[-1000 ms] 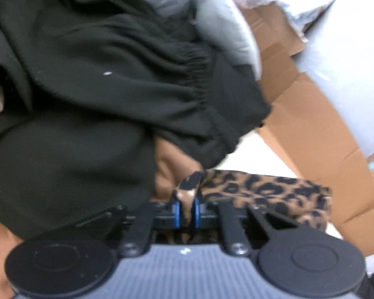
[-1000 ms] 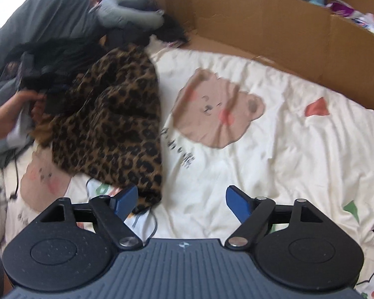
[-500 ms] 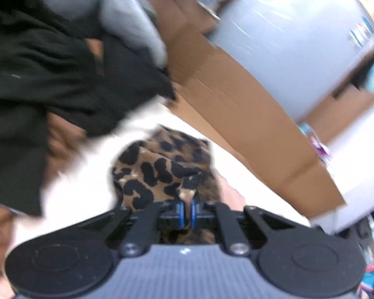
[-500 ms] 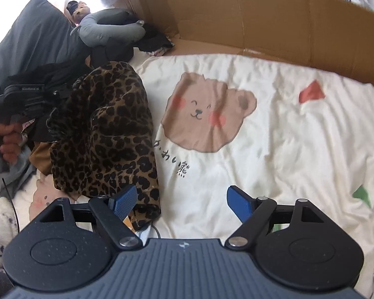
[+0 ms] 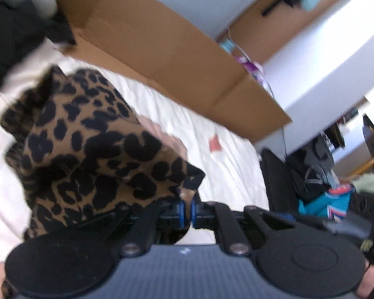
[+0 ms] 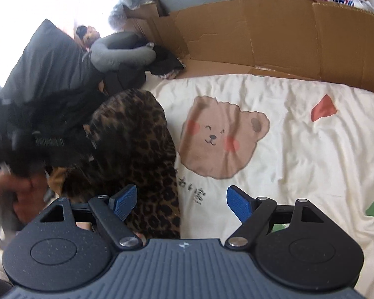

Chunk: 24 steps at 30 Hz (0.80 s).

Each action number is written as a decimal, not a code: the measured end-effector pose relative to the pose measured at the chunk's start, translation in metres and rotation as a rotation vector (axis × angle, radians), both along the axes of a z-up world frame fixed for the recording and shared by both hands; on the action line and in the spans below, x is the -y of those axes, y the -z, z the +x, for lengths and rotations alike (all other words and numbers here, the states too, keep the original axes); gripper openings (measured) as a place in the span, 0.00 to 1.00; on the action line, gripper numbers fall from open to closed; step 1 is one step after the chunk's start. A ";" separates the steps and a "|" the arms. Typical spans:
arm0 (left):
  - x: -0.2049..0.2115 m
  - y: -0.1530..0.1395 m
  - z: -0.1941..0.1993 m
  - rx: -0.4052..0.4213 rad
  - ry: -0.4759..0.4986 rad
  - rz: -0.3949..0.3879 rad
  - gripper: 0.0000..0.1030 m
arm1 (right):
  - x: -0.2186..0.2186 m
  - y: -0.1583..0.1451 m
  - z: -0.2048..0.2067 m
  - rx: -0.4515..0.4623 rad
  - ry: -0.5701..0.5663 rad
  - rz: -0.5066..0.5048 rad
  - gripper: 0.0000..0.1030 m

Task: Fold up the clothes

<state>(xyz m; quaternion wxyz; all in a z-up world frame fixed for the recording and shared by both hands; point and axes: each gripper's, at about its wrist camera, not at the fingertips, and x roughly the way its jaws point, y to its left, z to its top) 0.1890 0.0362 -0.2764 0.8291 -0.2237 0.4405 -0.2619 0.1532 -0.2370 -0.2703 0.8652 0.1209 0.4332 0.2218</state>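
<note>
Fingers (image 5: 180, 208) of the left gripper (image 5: 186, 209) are clenched on a corner of the leopard-print garment (image 5: 87, 154), which hangs bunched from that pinch over the white bedsheet (image 5: 212, 174) in the left wrist view. With so little cloth caught, a hard tug could slip it free, and the bunched folds could drag into a twist instead of spreading flat. A cardboard wall (image 5: 162, 49) runs along the far side of the bed. From the right wrist view, the right gripper (image 6: 182, 201) hovers with fingers (image 6: 238, 203) released and nothing between them, over the garment's (image 6: 147, 149) near edge. Dark clothes (image 6: 45, 134) and a grey neck pillow (image 6: 122, 54) crowd the left, so they could snag the garment; the bear-print sheet (image 6: 299, 149) to the right lies bare.
</note>
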 end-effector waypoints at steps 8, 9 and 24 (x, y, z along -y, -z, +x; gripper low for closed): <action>0.045 0.023 -0.020 -0.068 0.156 0.015 0.06 | 0.001 0.011 0.004 -0.044 -0.022 0.041 0.72; 0.048 0.025 -0.021 -0.074 0.172 0.010 0.06 | 0.001 0.013 0.004 -0.056 -0.021 0.051 0.71; 0.095 0.031 -0.060 -0.100 0.479 -0.082 0.00 | -0.006 0.063 0.009 -0.275 -0.045 0.174 0.23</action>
